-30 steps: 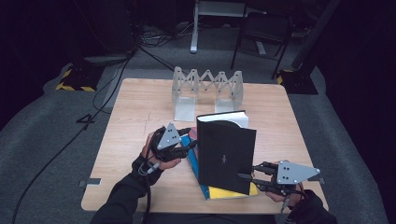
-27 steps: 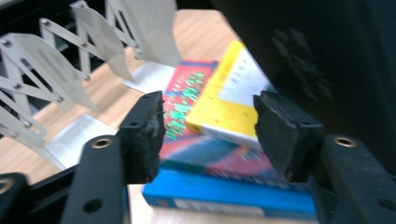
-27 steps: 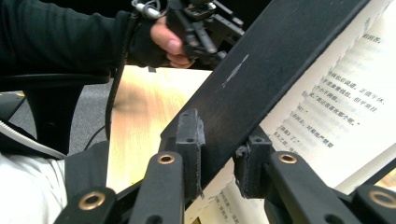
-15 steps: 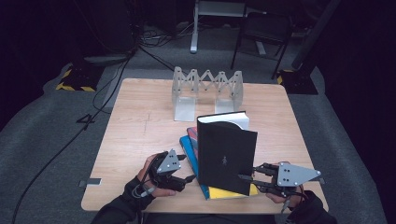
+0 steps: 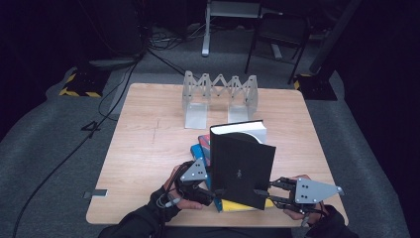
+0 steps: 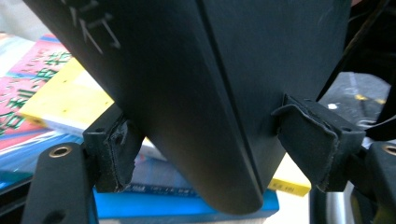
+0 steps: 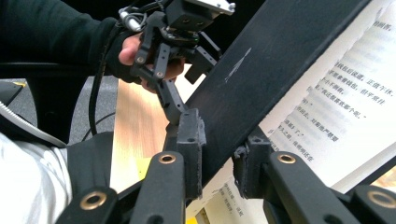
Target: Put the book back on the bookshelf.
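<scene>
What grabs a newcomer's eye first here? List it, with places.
A big black book stands upright near the table's front edge, over a stack of colourful books. The right claw pinches its cover; the left claw straddles its spine, pads apart. A white zigzag book rack stands at the far edge.

A dim lab or recording studio is serving as the setting: a lone wooden table (image 5: 148,148) is standing on grey carpet (image 5: 54,148), with black cables (image 5: 114,84) trailing across the floor beyond the left gripper (image 5: 214,193). Hazard-striped blocks (image 5: 79,84) are sitting at the far left, and a chair (image 5: 277,34) and a stand's white legs (image 5: 218,20) are waiting in the dark well beyond both grippers. A person in black gloves is working the right gripper (image 5: 265,194).
</scene>
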A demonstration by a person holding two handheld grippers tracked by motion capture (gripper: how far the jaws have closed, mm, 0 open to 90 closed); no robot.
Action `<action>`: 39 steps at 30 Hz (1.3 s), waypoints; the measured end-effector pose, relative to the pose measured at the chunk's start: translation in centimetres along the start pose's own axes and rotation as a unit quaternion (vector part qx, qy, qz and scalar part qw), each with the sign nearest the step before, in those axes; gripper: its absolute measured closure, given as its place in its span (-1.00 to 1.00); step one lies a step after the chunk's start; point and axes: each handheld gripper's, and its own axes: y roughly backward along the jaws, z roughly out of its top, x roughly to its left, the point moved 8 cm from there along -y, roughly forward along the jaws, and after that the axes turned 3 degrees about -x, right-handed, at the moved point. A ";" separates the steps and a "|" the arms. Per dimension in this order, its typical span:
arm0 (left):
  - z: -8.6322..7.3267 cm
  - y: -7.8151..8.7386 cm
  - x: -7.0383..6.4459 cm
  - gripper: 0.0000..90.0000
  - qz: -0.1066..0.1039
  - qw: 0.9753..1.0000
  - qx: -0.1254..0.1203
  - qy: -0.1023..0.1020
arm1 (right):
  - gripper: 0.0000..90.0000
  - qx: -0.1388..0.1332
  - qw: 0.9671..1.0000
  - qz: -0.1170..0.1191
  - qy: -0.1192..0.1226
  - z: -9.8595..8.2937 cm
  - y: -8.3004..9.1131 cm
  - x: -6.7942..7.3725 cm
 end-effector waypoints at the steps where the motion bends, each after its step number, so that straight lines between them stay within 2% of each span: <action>1: 0.2 0.0 0.0 -0.48 -0.004 1.000 -0.003 0.002 | 0.66 0.001 1.000 0.001 0.000 0.0 0.0 0.1; 6: 1.6 -0.4 0.2 -0.54 -0.027 0.999 -0.017 -0.006 | 0.67 0.004 1.000 0.002 0.003 -0.2 0.2 0.4; 9: 2.2 -0.7 0.2 -0.58 -0.022 0.999 -0.009 -0.029 | 0.62 0.008 1.000 -0.010 0.000 -0.6 0.4 0.2; 12: 2.4 -0.9 0.5 -0.56 -0.021 0.999 -0.008 -0.026 | 0.59 0.007 1.000 -0.025 -0.010 -1.0 0.7 -0.3; 15: 2.5 -0.9 1.1 -0.45 -0.020 1.000 -0.014 -0.019 | 0.57 0.017 0.997 -0.064 -0.029 -1.8 1.4 -1.7; 16: 2.6 -0.9 1.1 -0.38 -0.022 0.999 -0.016 -0.022 | 0.59 0.026 0.996 -0.079 -0.041 -2.3 1.6 -2.3; 18: 2.8 -0.8 1.0 -0.23 -0.024 0.999 -0.023 -0.035 | 0.64 0.037 0.994 -0.096 -0.045 -3.1 1.5 -3.0; 19: 2.9 -0.7 0.9 -0.18 -0.025 0.998 -0.022 -0.044 | 0.65 0.039 0.993 -0.098 -0.048 -3.3 1.4 -3.2; 20: 2.9 -0.7 0.9 -0.14 -0.025 0.998 -0.022 -0.044 | 0.65 0.039 0.993 -0.098 -0.048 -3.3 1.4 -3.2; 21: 2.9 -0.6 0.7 -0.14 -0.026 0.998 -0.021 -0.049 | 0.68 0.031 0.994 -0.091 -0.053 -3.4 1.5 -3.2; 23: 2.9 -0.5 0.5 -0.09 -0.025 0.998 -0.022 -0.054 | 0.68 0.038 0.994 -0.098 -0.042 -3.4 1.6 -3.2; 24: 2.9 -0.5 0.4 -0.08 -0.024 0.998 -0.022 -0.056 | 0.63 0.043 0.993 -0.104 -0.038 -3.3 1.6 -3.2; 26: 2.8 -0.4 0.1 -0.06 -0.020 0.998 -0.021 -0.060 | 0.24 0.039 0.991 -0.125 -0.035 -2.9 1.8 -3.3; 27: 2.8 -0.4 0.1 -0.04 -0.020 0.998 -0.021 -0.060 | 0.24 0.039 0.991 -0.125 -0.035 -2.9 1.8 -3.3; 28: 2.8 -0.3 -0.1 -0.04 -0.021 0.997 -0.022 -0.066 | 0.17 0.040 0.989 -0.137 -0.034 -2.8 1.9 -3.6; 30: 2.8 -0.2 -0.5 0.01 -0.023 0.997 -0.023 -0.074 | -0.10 0.032 0.987 -0.149 -0.057 -2.6 2.1 -4.2; 31: 2.8 -0.2 -0.8 0.03 -0.025 0.996 -0.023 -0.079 | -0.23 0.032 0.987 -0.142 -0.073 -2.7 1.8 -4.3; 32: 2.8 -0.3 -1.0 0.06 -0.023 0.996 -0.021 -0.082 | -0.39 0.045 0.987 -0.127 -0.089 -3.2 1.0 -4.2; 34: 2.9 -0.5 -1.1 0.06 -0.020 0.996 -0.024 -0.083 | -0.26 0.046 0.988 -0.115 -0.087 -3.3 0.4 -3.9; 35: 2.9 -0.5 -1.1 0.07 -0.020 0.996 -0.024 -0.083 | -0.30 0.043 0.989 -0.111 -0.085 -3.2 0.1 -3.7; 36: 3.1 -0.7 -1.0 0.07 -0.017 0.995 -0.023 -0.091 | -0.33 0.044 0.989 -0.117 -0.079 -3.0 -0.2 -3.8; 37: 3.1 -0.7 -1.0 0.08 -0.017 0.995 -0.023 -0.091 | -0.33 0.044 0.989 -0.117 -0.079 -3.0 -0.2 -3.8; 39: 3.3 -0.9 -0.7 0.09 -0.006 0.994 -0.026 -0.102 | -0.33 0.045 0.989 -0.119 -0.078 -2.9 -0.2 -4.1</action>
